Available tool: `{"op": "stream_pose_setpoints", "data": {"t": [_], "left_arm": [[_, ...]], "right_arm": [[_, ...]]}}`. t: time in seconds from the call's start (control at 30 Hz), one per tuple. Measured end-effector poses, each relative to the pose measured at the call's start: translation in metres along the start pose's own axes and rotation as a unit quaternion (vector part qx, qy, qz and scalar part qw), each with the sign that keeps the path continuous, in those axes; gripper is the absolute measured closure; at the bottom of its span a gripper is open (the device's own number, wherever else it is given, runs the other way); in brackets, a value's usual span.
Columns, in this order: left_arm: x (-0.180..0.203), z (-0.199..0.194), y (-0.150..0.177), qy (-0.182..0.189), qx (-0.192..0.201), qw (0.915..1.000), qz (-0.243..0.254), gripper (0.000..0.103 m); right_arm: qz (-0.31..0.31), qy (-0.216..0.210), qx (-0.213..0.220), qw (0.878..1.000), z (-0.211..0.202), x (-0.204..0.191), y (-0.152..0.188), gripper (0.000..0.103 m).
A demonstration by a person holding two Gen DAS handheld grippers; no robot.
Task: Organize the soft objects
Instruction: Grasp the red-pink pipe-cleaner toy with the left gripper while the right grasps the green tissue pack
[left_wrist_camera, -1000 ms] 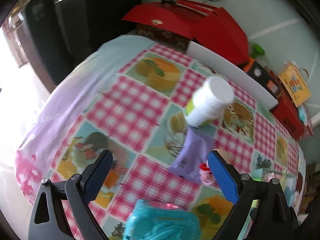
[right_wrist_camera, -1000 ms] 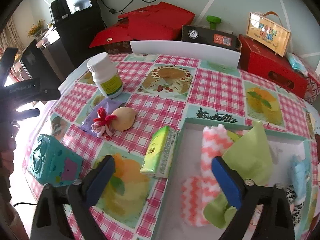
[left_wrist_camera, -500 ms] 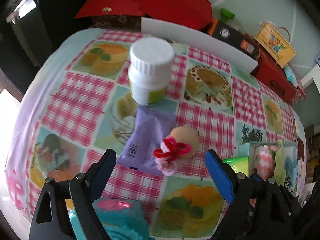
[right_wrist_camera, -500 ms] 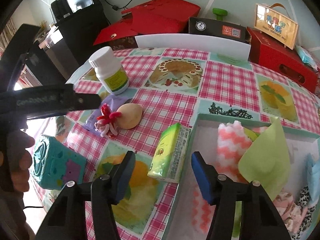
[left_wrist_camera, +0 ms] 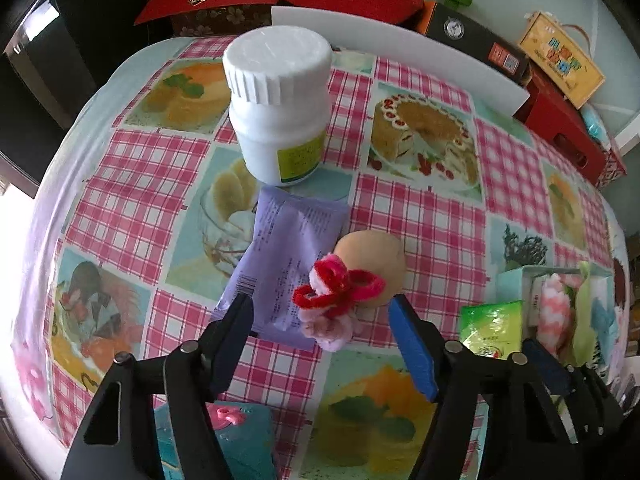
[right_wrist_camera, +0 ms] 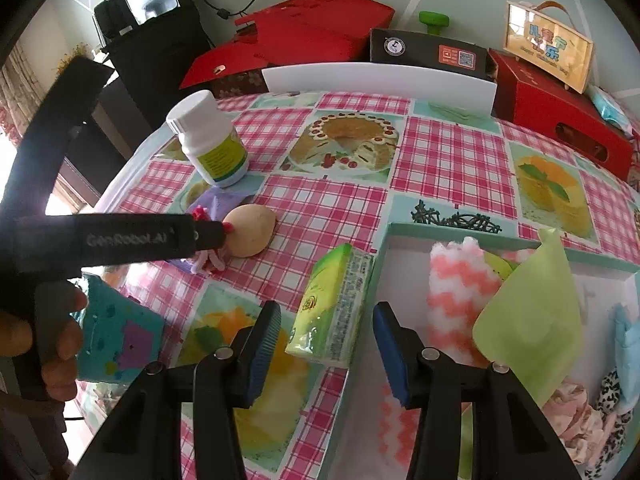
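Left wrist view: the left gripper [left_wrist_camera: 320, 312], jaws apart and just closing, straddles a red-and-pink fuzzy toy [left_wrist_camera: 334, 300] without touching it; a beige foam bun [left_wrist_camera: 374, 264] touches the toy at 1 o'clock, and a purple packet [left_wrist_camera: 288, 256] lies beneath. Risk: the closing pads may catch bun or packet too. Right wrist view: the right gripper [right_wrist_camera: 326, 350], jaws apart and just narrowed, brackets a green tissue pack [right_wrist_camera: 334, 304] leaning on the tray [right_wrist_camera: 460, 236] at 3 o'clock; an uneven pinch could topple it.
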State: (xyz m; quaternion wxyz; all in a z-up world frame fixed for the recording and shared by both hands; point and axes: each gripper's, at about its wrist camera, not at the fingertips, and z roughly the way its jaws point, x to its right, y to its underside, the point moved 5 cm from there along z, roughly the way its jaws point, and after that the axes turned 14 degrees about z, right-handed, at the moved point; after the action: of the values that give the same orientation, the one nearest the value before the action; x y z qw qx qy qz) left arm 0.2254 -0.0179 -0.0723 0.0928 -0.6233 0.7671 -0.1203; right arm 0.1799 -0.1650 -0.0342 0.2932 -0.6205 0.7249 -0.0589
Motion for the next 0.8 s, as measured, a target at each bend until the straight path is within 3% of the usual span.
{"op": "stream_pose_setpoints", "data": {"t": [0.33,0.8], "left_arm": [[0.007,0.018,0.001,-0.002,-0.018,0.9998,0.007,0.069],[0.006,0.016,-0.001,0.003,-0.015,0.9998,0.014,0.072]], "right_arm": [[0.005,0.003,-0.005,1.0,0.005,0.002,0.001,0.052],[0.002,0.013,-0.002,1.0,0.005,0.005,0.0,0.072]]}}
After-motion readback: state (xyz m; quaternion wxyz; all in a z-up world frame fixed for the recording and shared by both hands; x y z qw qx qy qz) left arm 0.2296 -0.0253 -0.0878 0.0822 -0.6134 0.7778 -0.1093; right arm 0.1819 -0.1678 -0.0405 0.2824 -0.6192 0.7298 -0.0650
